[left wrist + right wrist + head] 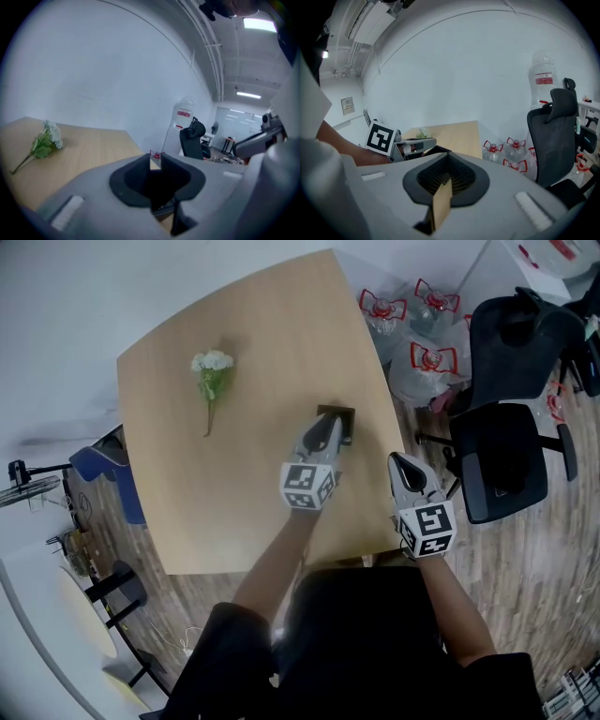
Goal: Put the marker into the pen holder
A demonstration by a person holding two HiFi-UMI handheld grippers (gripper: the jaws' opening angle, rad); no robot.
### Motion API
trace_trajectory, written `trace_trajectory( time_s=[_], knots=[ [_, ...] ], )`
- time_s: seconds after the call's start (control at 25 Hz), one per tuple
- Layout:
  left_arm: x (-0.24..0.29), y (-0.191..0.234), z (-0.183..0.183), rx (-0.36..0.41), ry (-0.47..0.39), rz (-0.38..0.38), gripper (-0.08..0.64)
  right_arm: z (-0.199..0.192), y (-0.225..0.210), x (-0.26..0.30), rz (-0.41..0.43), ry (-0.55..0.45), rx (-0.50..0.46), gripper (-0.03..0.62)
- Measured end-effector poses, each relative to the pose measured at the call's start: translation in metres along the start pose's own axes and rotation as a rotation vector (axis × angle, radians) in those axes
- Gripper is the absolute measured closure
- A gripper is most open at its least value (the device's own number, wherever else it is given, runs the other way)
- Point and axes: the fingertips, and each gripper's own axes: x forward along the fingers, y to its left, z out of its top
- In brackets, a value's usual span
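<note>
The dark square pen holder (343, 414) stands on the wooden table (234, 484) near its right edge. My left gripper (330, 426) points at the holder, its tips right over the near rim. In the left gripper view the jaws (155, 161) stand a narrow slit apart, and I see nothing between them. I cannot make out the marker in any view. My right gripper (398, 461) hovers at the table's right edge, apart from the holder. Its jaws (446, 177) meet at the tips and hold nothing. From that side the left gripper (419, 143) shows beyond them.
A white flower sprig (212, 371) lies at the table's far left. Off the table's right side are a black office chair (506, 427) and several large water bottles (422, 343) on the floor. A blue chair (98, 465) stands at the left.
</note>
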Motion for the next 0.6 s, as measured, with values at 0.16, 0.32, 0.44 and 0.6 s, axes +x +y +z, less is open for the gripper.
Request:
trace_trajectory(
  time_s=[0.16, 0.32, 0.44, 0.6],
  knots=[
    [-0.025, -0.011, 0.024, -0.002, -0.048, 0.034, 0.486, 0.004, -0.002, -0.014, 0.031, -0.022, 0.007, 0.591],
    [-0.064, -0.028, 0.045, -0.011, -0.092, 0.087, 0.534, 0.01, 0.002, -0.027, 0.098, -0.04, 0.0, 0.591],
    [-0.1, -0.039, 0.058, -0.004, -0.113, 0.136, 0.557, 0.02, 0.007, -0.029, 0.16, -0.047, -0.026, 0.591],
    [-0.154, -0.049, 0.063, -0.02, -0.117, 0.209, 0.557, 0.03, 0.019, -0.037, 0.214, -0.058, -0.076, 0.591]
  ],
)
